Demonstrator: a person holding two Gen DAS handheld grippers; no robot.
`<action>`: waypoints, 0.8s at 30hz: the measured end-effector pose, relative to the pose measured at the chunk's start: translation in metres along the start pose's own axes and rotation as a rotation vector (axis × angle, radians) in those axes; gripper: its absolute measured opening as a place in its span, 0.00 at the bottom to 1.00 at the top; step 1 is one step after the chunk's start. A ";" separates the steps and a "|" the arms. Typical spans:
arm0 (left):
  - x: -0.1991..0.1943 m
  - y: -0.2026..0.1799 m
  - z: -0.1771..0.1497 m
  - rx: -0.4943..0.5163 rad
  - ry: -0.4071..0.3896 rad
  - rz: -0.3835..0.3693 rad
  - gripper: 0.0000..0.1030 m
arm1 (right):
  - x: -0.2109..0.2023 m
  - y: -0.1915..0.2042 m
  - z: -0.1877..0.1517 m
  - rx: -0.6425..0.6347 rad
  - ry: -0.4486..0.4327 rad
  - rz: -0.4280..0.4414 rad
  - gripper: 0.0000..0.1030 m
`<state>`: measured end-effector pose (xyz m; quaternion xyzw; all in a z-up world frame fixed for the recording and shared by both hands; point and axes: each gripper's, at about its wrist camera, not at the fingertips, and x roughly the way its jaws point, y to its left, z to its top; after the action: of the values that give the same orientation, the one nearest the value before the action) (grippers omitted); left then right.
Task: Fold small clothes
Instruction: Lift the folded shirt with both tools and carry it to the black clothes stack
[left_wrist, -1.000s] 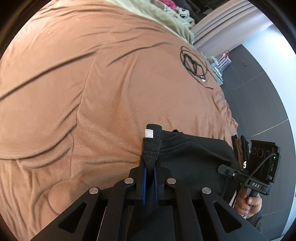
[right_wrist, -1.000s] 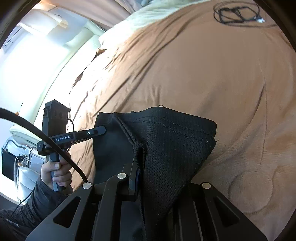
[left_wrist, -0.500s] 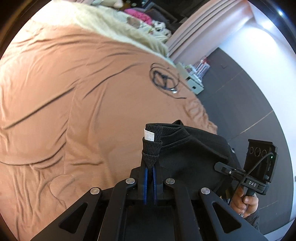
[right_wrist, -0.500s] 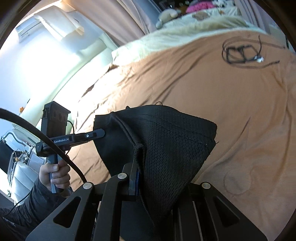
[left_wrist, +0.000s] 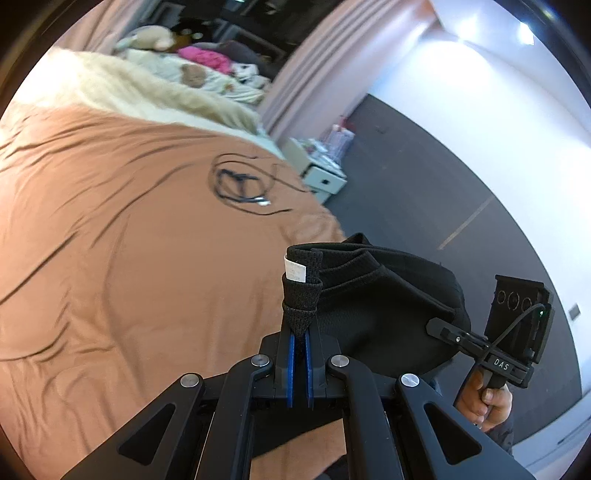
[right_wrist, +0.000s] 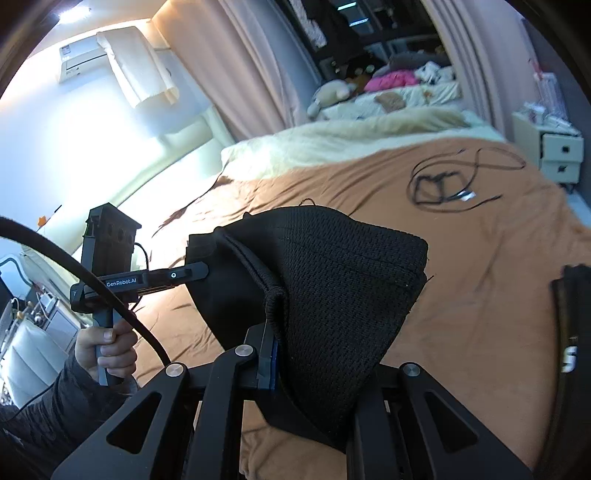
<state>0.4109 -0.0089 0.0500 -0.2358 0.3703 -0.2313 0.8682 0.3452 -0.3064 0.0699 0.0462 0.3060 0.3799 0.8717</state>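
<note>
A black mesh garment (left_wrist: 373, 306) hangs in the air above the brown bed cover (left_wrist: 129, 258), stretched between my two grippers. My left gripper (left_wrist: 300, 332) is shut on its ribbed band, just below a white label (left_wrist: 295, 271). My right gripper (right_wrist: 271, 332) is shut on another bunched edge of the same garment (right_wrist: 351, 280), which drapes over its right finger. In the left wrist view a hand (left_wrist: 487, 400) holds the right gripper (left_wrist: 434, 325) at the cloth's far side. The right wrist view has the left gripper (right_wrist: 202, 270) at the left.
A coiled black cable (left_wrist: 240, 184) lies on the bed's far part. A cream blanket (right_wrist: 332, 144) covers the head end. A white nightstand (right_wrist: 557, 155) stands beside the bed on the dark floor (left_wrist: 424, 177). Another dark garment (right_wrist: 570, 350) with white print sits at the right edge.
Both grippers have risen, lifting the black garment clear of the bed cover. The views have tipped up, so more of the room, curtain and far bedding shows. Both grips are unchanged.
</note>
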 end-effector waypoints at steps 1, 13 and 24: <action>0.004 -0.011 0.002 0.015 0.002 -0.012 0.04 | -0.007 0.003 -0.003 -0.004 -0.008 -0.011 0.08; 0.068 -0.147 0.017 0.156 0.053 -0.167 0.04 | -0.160 0.009 -0.044 0.003 -0.131 -0.187 0.08; 0.125 -0.248 -0.001 0.254 0.133 -0.285 0.04 | -0.226 0.026 -0.077 0.035 -0.199 -0.311 0.08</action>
<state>0.4318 -0.2747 0.1267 -0.1587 0.3576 -0.4118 0.8230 0.1666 -0.4560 0.1287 0.0509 0.2285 0.2289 0.9449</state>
